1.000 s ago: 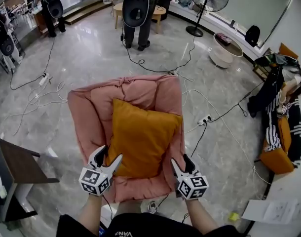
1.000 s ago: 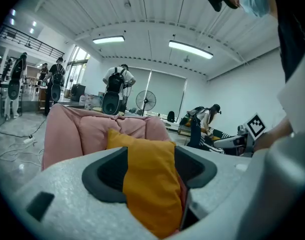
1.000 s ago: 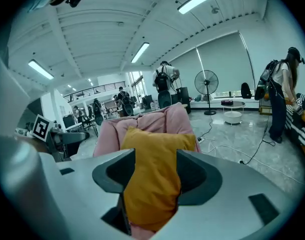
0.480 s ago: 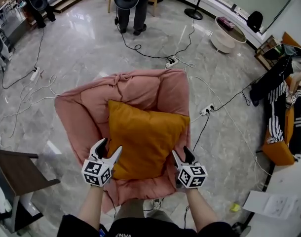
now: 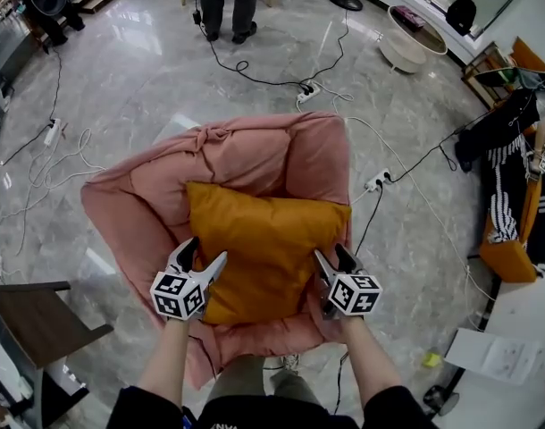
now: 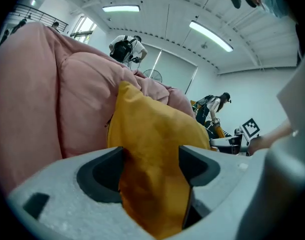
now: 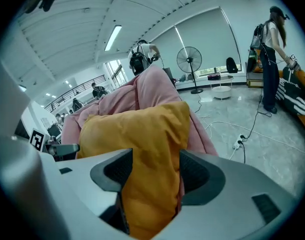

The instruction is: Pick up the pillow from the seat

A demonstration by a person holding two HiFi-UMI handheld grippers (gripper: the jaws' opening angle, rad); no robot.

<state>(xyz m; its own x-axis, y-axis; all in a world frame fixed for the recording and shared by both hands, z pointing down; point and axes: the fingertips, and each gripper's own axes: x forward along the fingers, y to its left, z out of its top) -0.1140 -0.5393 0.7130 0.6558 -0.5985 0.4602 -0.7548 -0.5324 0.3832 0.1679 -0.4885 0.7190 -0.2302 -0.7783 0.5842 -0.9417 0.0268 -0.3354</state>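
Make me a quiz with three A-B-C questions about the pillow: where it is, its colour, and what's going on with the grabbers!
1. Where is the pillow? A on a bed; B on the pink armchair; C on a shelf.
2. What colour is it? A orange; B blue; C white.
3. What sits between each gripper's jaws? A nothing; B a cable; C the pillow's edge.
Answers: 1 B, it lies on the chair's seat. 2 A, plain orange fabric. 3 C, left gripper and right gripper straddle its sides, jaws opening.
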